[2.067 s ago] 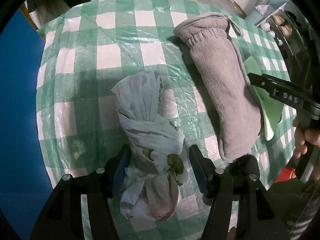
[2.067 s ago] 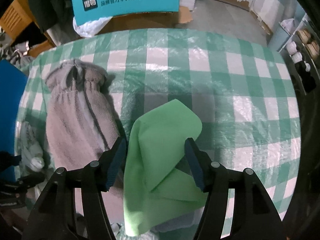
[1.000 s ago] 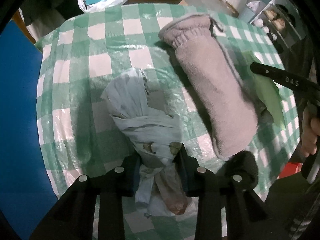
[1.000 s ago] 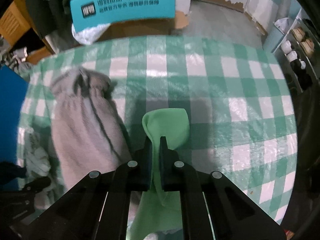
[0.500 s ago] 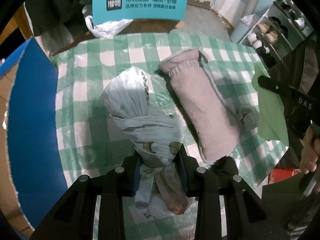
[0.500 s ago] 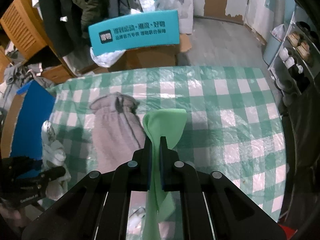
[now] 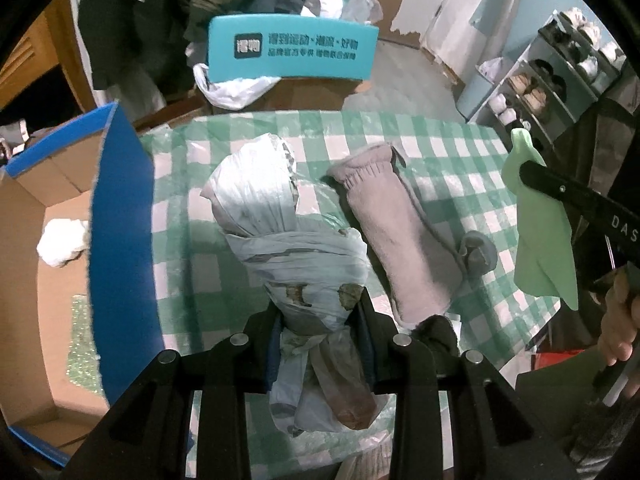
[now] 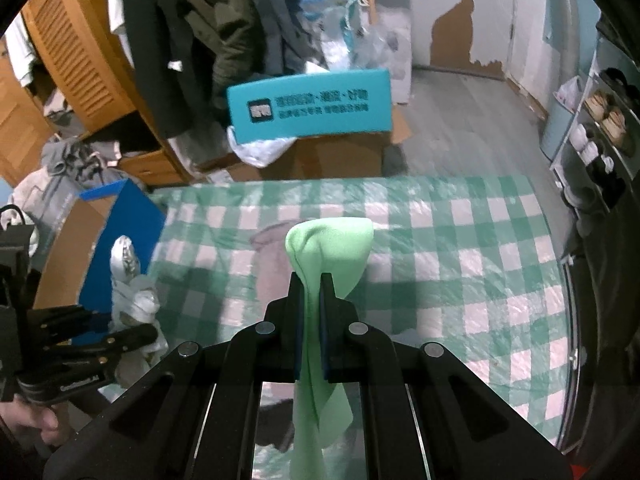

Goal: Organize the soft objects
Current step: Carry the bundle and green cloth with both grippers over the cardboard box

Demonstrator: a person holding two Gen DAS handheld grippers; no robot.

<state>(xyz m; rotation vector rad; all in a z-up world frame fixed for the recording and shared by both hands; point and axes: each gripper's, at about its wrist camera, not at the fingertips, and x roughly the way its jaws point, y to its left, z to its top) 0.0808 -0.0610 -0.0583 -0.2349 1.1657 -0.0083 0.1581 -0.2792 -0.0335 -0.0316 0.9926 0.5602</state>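
Note:
My left gripper (image 7: pixel 318 304) is shut on a knotted white cloth bundle (image 7: pixel 276 224), which hangs lifted above the green-checked table (image 7: pixel 452 156). A grey rolled towel (image 7: pixel 404 240) lies on the table to its right. My right gripper (image 8: pixel 310 280) is shut on a light green cloth (image 8: pixel 332 248), which droops below the pads. From the left wrist view the green cloth (image 7: pixel 540 232) hangs at the far right under the right gripper's black finger. In the right wrist view the left gripper (image 8: pixel 120 338) holds the white bundle (image 8: pixel 128 280) at lower left.
An open cardboard box with blue walls (image 7: pixel 120 216) stands left of the table, with a white soft lump (image 7: pixel 62 242) inside. A teal chair back (image 7: pixel 296 50) stands behind the table. A shoe rack (image 7: pixel 560 68) is at the right. A person's hand (image 7: pixel 618 324) grips the right handle.
Both grippers have risen. The white bundle and the green cloth have lifted off the table, and more of the room and the blue box now shows.

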